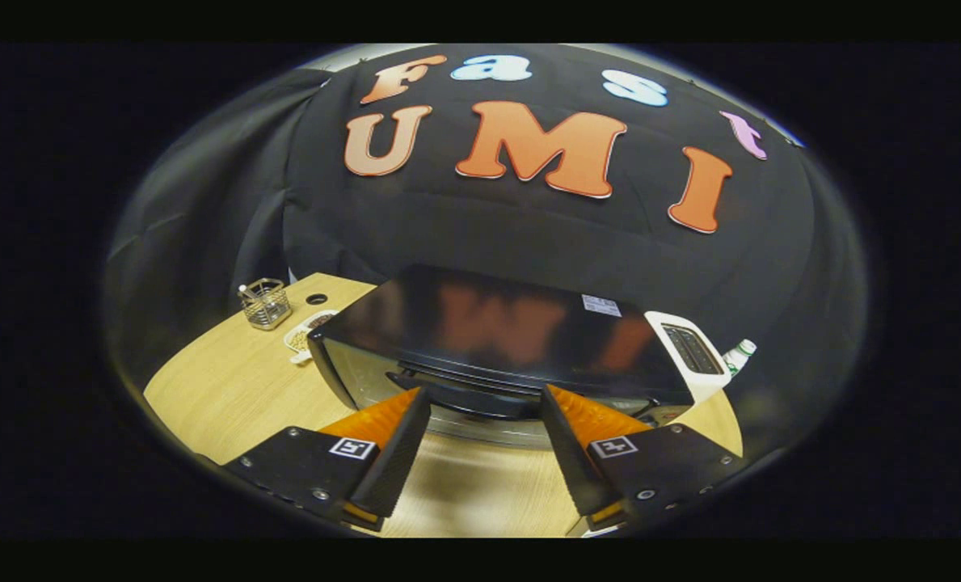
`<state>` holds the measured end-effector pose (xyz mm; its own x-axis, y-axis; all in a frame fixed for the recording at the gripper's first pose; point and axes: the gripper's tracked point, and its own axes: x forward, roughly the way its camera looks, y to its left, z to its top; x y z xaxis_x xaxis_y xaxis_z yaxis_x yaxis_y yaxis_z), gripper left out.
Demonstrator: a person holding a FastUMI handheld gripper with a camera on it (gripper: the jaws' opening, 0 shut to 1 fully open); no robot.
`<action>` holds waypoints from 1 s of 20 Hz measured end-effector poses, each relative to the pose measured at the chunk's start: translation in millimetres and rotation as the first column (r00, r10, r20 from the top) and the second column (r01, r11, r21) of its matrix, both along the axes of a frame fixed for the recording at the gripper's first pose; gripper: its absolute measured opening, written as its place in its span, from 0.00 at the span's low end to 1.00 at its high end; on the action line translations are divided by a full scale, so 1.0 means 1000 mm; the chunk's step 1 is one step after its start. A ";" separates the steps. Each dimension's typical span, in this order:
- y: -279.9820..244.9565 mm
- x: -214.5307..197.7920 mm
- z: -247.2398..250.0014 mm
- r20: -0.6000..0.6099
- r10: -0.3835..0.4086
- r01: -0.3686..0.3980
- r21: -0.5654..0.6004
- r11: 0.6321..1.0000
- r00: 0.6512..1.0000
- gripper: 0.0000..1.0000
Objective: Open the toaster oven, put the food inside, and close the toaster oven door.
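Oven (496, 339) is set long-side across on the table (229, 388), door facing the gripper (484, 416), whose fingers are spread wide at its handle (472, 396).

This is a staged recording booth got up as a kitchen corner, not a lived-in home. Black cloth (528, 234) hangs as the back wall and drapes down the side, closing the scene in. A pale wood-grain worktop (229, 388) carries kitchen things: a black toaster oven (496, 339) with a glossy top, a white toaster (690, 352) just beside it, a small wire basket (266, 303), a shallow white dish (302, 335) and a bottle (739, 356) near the toaster.
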<state>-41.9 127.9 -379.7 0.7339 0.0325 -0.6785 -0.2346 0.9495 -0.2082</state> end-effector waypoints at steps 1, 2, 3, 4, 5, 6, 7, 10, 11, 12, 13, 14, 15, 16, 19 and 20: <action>0.002 -0.002 0.001 -0.004 -0.004 0.004 0.012 1.000 1.000 0.81; 0.003 -0.002 0.006 -0.003 -0.012 0.012 0.033 0.999 1.000 0.80; 0.004 -0.002 0.013 0.008 -0.023 0.022 0.057 0.998 1.000 0.79; 0.002 0.000 0.022 0.018 -0.031 0.030 0.076 0.997 0.999 0.79; -0.001 0.002 0.032 0.034 -0.040 0.037 0.090 0.995 0.999 0.78; -0.005 0.005 0.044 0.052 -0.048 0.042 0.102 0.994 0.997 0.79; -0.010 0.009 0.058 0.075 -0.054 0.046 0.113 0.993 0.996 0.79; -0.027 0.023 0.104 0.165 -0.074 0.052 0.137 0.989 0.983 0.79; -0.033 0.026 0.120 0.197 -0.080 0.052 0.142 0.988 0.977 0.79; -0.039 0.029 0.136 0.227 -0.082 0.049 0.147 0.988 0.971 0.80; -0.044 0.032 0.151 0.253 -0.088 0.050 0.152 0.987 0.964 0.81; -0.049 0.034 0.167 0.279 -0.093 0.050 0.159 0.986 0.956 0.83; -0.054 0.036 0.182 0.304 -0.101 0.051 0.168 0.984 0.947 0.84; -0.058 0.038 0.196 0.329 -0.106 0.048 0.179 0.983 0.938 0.85; -0.070 0.040 0.238 0.400 -0.111 0.032 0.198 0.980 0.910 0.86; -0.075 0.039 0.250 0.420 -0.117 0.033 0.201 0.979 0.900 0.87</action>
<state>-2.6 52.9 -129.2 0.9564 0.0594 -0.2858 -0.0889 0.9918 -0.0916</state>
